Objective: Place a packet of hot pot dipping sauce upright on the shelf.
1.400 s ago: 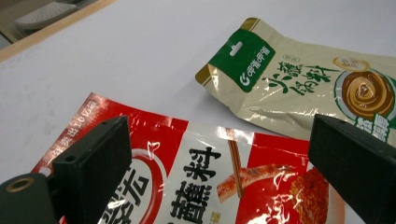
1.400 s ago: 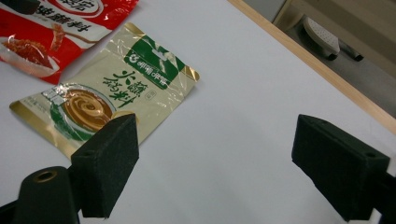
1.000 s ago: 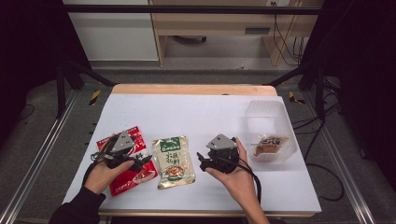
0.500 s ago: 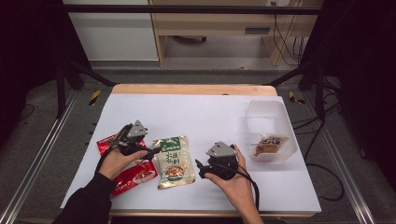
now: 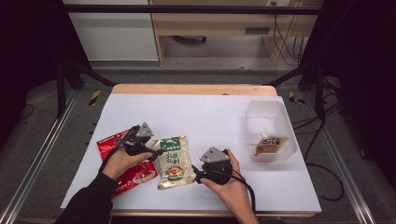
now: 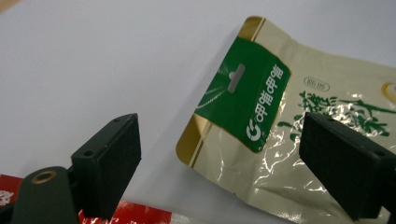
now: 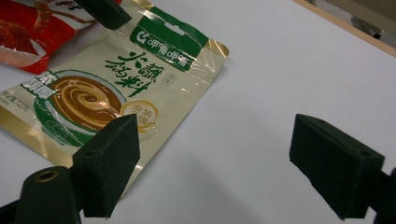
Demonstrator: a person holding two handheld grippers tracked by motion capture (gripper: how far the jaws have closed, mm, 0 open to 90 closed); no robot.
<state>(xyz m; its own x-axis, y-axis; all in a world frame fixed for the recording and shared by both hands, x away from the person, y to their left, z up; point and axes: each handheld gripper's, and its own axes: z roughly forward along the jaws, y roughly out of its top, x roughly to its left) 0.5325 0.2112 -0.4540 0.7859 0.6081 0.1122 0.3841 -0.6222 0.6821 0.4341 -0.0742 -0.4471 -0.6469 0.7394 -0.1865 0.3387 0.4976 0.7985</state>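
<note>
Tongs, left [image 5: 156, 152]: jaws spread, lately narrowing a little, nothing pressed between the pads; held low over the top left corner of the beige pouch [image 5: 173, 161], one pad above the bare white worktop [image 5: 210, 116], the other above the pouch's printed face, as the left gripper view shows with the green header [image 6: 245, 100] between the jaws. Tongs, right [image 5: 196, 171]: jaws spread wide, empty, hovering just off the pouch's lower right edge; in the right gripper view one pad overlaps the pouch's edge, the other stands over bare worktop. Beige pouch: flat on the worktop, near the front, between the two hands, green band at its far end, bowl picture on its face. Red pouch [image 5: 126, 170]: flat, just left of the beige one, its edge tucked beside it, partly under the left hand [image 5: 122, 161]. Clear plastic tub [image 5: 271, 122]: at the worktop's right side, well apart from the pouches, holding one small brown packet [image 5: 270, 143]. Right hand [image 5: 231, 184]: at the front edge, cable trailing
</note>
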